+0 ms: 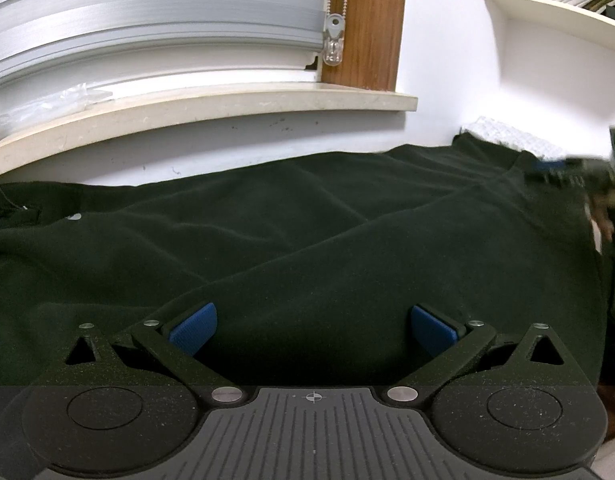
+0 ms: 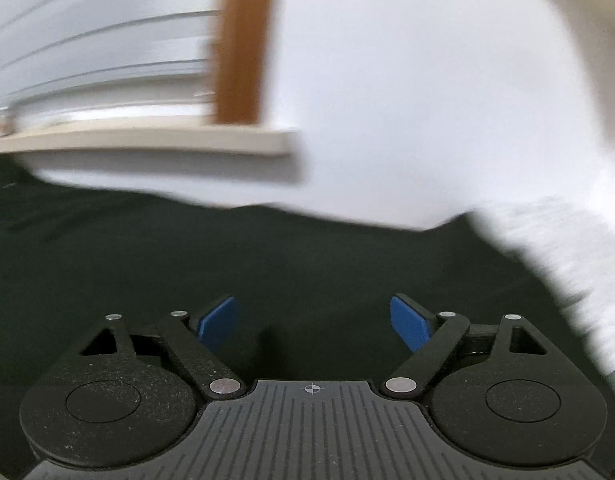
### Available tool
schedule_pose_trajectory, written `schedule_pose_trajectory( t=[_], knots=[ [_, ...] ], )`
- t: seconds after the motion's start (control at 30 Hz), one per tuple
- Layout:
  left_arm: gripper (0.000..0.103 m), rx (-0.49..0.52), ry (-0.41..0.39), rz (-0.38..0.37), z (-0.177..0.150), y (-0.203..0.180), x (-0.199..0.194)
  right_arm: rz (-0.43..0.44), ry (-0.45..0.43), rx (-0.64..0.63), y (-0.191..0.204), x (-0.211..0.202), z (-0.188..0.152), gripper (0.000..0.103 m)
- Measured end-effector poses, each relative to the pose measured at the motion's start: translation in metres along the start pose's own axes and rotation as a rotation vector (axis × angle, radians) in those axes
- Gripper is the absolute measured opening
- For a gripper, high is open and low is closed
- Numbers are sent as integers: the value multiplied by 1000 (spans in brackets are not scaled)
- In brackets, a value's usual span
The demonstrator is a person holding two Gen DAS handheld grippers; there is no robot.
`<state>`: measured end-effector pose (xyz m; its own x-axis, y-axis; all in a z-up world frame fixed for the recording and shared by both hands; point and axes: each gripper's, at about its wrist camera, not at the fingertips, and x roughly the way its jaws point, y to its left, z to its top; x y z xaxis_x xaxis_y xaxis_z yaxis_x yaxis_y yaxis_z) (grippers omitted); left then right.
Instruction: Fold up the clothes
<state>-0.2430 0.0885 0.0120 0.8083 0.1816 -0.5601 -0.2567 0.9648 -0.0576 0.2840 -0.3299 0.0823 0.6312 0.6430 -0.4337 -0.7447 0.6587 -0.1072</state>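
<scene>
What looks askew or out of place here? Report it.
The dark green fleece garment lies rumpled, with a long diagonal crease, not yet flat for folding. A small clear plastic wrapper sits loose on the beige stone windowsill. Both grippers hang open above the cloth. Nothing looks spilled or damaged.

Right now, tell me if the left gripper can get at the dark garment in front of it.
Probably yes. The left gripper is open just above the dark garment, with only cloth between and ahead of its fingers.

I count one dark green garment, two grippers, left and right, one windowsill, one bookshelf.
</scene>
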Motion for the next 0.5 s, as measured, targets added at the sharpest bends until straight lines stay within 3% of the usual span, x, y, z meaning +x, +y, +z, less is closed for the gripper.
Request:
schedule_pose_trajectory(
  t=[0.13, 0.2, 0.33, 0.5],
  knots=[
    [103, -3, -1, -1, 0, 0, 0, -184, 69, -3, -67, 26, 27, 68],
    [103, -6, -2, -3, 0, 1, -1, -241, 60, 35, -93, 20, 30, 67],
    [103, -7, 0, -4, 1, 1, 0, -219, 52, 145, -125, -3, 13, 67],
    [103, -7, 2, -5, 2, 0, 0, -249, 32, 202, -134, -56, -28, 67]
  ],
)
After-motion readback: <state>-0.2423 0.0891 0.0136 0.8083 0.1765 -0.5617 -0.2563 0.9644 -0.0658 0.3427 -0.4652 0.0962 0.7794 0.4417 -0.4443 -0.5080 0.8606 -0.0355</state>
